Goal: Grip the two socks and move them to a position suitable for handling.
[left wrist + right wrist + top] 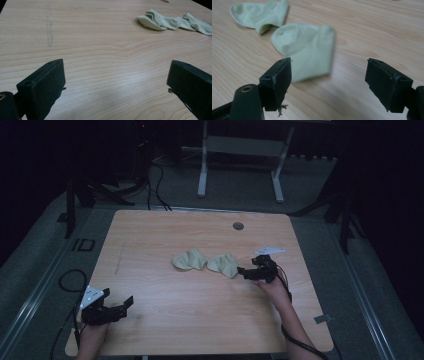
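Nearest the person's edge, on the left, the left gripper [112, 309] sits low over the wooden table [165, 320], held by a hand coming in from the bottom of the high view. Its jaws are spread wide with nothing between them, just bare wood grain showing in the left gripper view. There's a grey three-cornered plate on top of it and a cable trailing off the near-left corner of the table.

A bit farther in and over on the right, the right gripper [245, 272] is pointed left toward the middle of the table. Jaws wide open here too, gripping nothing. In the right gripper view the closer sock's edge lies just ahead of the left jaw, and I can't tell if that jaw touches it.

Middle of the table: two pale green socks. The right sock [224, 264] lies just beside the right gripper's tips, crumpled flat. The left sock [190, 259] is right next to it, the two touching or nearly so.

Toward the far edge there's a small round grommet hole [238, 226] in the tabletop. Beyond the table, a white desk frame [240, 150] stands on the dark floor.
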The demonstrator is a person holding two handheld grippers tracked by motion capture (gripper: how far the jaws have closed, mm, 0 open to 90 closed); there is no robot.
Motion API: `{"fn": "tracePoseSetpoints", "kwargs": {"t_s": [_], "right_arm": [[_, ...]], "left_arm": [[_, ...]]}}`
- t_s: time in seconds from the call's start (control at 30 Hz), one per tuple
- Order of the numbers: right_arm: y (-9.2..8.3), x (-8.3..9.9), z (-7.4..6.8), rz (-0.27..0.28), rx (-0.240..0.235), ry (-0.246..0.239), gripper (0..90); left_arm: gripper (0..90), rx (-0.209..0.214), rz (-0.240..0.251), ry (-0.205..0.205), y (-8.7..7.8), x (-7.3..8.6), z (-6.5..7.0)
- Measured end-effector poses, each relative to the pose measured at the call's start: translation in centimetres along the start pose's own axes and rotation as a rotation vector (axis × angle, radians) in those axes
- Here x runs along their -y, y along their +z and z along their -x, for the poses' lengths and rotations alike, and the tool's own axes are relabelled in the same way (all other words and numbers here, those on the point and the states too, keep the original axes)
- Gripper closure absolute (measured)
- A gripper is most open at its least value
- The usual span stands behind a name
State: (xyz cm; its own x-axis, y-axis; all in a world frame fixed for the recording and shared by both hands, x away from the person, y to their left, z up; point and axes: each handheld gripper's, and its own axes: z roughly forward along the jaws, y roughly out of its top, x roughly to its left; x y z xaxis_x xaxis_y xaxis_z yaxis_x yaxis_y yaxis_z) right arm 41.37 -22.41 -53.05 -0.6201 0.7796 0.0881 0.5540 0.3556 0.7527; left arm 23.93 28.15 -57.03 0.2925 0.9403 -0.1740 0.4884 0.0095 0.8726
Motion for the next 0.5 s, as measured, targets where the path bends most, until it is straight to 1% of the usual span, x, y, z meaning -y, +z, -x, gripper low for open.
{"fn": "tracePoseSetpoints", "kwargs": {"t_s": [0.1, 0.17, 0.3, 0.4, 0.5], "right_arm": [[1.2, -0.8, -0.9, -0.012, -0.025, -0.018, 23.2], [2.1, -1.3, -1.4, -0.013, -0.036, -0.028, 26.5], [3.7, -2.1, -2.5, -0.022, -0.051, -0.056, 29.8], [4.9, -2.6, -3.2, -0.034, -0.057, -0.075, 31.0], [6.0, -3.0, -3.7, -0.047, -0.048, -0.091, 33.3]], "left_arm": [[1.7, 0.004, 0.003, 0.001, 0.0, 0.0, -0.1], [1.7, 0.007, 0.003, 0.001, 0.0, 0.1, -0.1], [1.7, 0.010, -0.002, 0.002, 0.1, 0.1, -0.1], [1.7, 0.013, -0.007, 0.005, 0.1, 0.1, 0.0], [1.7, 0.012, -0.008, 0.013, 0.1, 0.1, 0.0]]}}
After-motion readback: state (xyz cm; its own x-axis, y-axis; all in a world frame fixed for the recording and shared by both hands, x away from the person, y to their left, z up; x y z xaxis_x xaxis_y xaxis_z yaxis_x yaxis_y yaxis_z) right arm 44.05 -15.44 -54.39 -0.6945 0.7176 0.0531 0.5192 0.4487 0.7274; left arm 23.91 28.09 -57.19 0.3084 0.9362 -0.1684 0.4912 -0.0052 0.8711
